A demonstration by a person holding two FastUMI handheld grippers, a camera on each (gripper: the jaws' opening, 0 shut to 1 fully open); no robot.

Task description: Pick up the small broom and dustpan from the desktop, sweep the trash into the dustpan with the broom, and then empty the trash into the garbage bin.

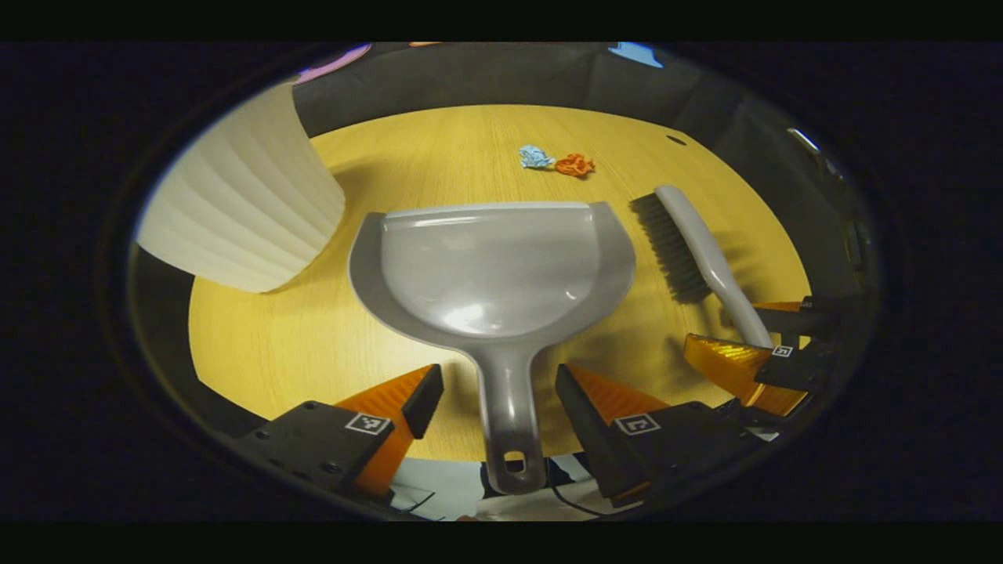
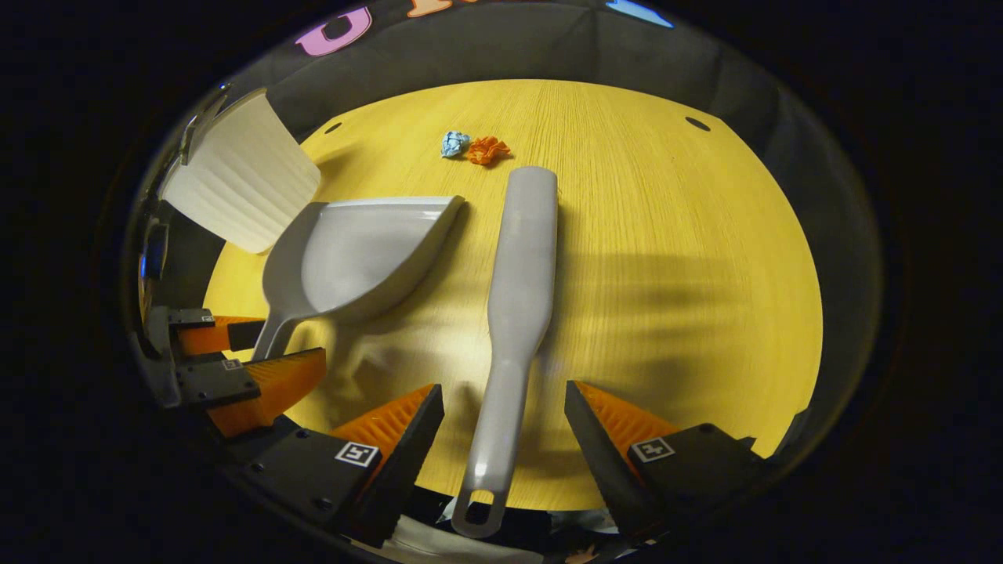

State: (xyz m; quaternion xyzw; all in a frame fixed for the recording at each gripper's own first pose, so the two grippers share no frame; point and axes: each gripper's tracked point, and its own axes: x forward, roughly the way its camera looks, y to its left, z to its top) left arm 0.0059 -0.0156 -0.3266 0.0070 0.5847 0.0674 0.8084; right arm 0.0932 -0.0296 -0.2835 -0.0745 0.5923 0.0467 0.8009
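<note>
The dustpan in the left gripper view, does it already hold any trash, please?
No, the dustpan is bare inside; both paper scraps lie on the table beyond it.

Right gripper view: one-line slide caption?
Open right gripper straddles the broom handle; dustpan, paper scraps and bin beyond.

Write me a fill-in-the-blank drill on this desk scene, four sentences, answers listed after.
1. The left gripper straddles the handle of the grey plastic ____.
2. The right gripper straddles the handle of the grey ____.
3. The crumpled blue paper scrap lies beside a crumpled ____ one.
4. The ribbed white garbage bin stands on the yellow wooden ____.

Missing words: dustpan; broom; orange; desktop
</note>
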